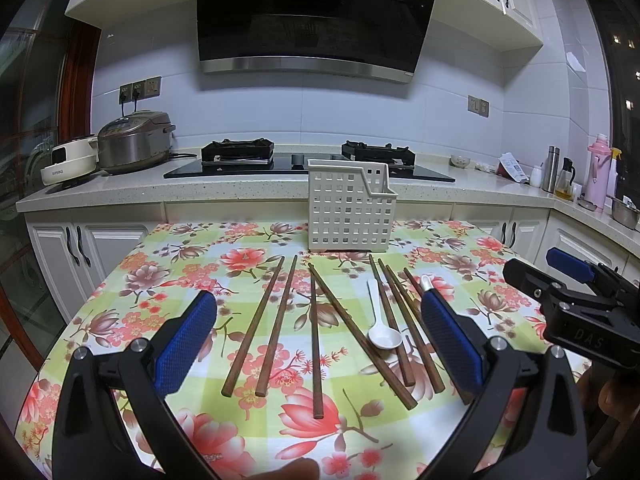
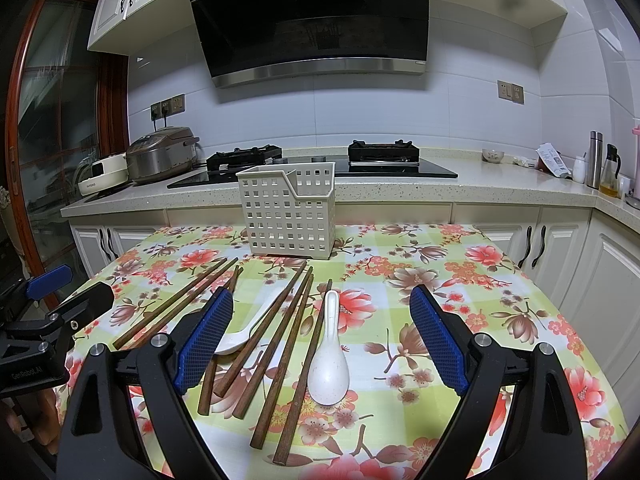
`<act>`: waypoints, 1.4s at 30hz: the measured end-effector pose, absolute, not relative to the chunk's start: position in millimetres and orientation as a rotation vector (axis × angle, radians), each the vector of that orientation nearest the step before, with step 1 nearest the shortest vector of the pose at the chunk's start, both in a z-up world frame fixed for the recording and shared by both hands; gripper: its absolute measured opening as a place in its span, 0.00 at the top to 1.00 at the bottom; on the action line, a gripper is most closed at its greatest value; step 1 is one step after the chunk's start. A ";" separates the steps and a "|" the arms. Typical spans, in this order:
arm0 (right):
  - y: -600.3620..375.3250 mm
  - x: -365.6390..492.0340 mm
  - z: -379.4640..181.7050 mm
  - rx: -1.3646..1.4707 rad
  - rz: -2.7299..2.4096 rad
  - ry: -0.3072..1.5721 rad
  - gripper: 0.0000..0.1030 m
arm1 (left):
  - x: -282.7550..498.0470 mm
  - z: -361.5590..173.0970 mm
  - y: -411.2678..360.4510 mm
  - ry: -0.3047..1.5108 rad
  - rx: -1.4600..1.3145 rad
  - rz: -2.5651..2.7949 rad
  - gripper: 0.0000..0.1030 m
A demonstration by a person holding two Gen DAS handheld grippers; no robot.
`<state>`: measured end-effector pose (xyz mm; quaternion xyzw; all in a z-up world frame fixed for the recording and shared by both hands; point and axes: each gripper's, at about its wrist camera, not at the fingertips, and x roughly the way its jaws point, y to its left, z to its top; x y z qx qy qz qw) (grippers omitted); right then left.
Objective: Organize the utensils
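Several brown wooden chopsticks [image 1: 279, 324] lie in loose rows on the floral tablecloth [image 1: 160, 264]. A white spoon [image 1: 380, 320] rests among them, and a second spoon [image 1: 426, 282] is partly hidden by my left gripper's right finger. A white perforated basket [image 1: 350, 204] stands upright at the table's far edge. My left gripper [image 1: 318, 298] hovers open over the chopsticks, holding nothing. My right gripper [image 2: 320, 294] is also open and empty above a white spoon [image 2: 330, 360] and chopsticks [image 2: 283, 360], with the other spoon [image 2: 240, 340] and the basket [image 2: 288, 212] beyond. Each gripper appears in the other's view [image 1: 540, 270] [image 2: 72, 288].
Behind the table runs a stone counter [image 1: 240, 190] with a gas hob [image 1: 308, 160], a rice cooker [image 1: 134, 146] and a white appliance [image 1: 70, 164] at left. Bottles and flasks [image 1: 568, 172] stand at right. White cabinets [image 2: 532, 240] lie beyond the table's far and right edges.
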<state>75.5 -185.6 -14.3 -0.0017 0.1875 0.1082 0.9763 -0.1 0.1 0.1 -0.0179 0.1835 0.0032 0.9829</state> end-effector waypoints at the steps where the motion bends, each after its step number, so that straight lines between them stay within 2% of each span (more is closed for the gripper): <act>1: -185.6 75.6 -14.4 -0.004 0.218 0.378 0.18 | -0.2 0.1 0.1 0.369 -0.036 0.007 0.04; 35: -186.5 75.7 -14.5 -0.002 0.218 0.384 0.18 | -0.4 0.2 0.3 0.368 -0.039 0.006 0.04; 42: -197.0 85.5 -18.3 -0.007 0.187 0.487 0.18 | 9.0 0.9 3.0 0.455 -0.036 0.007 0.04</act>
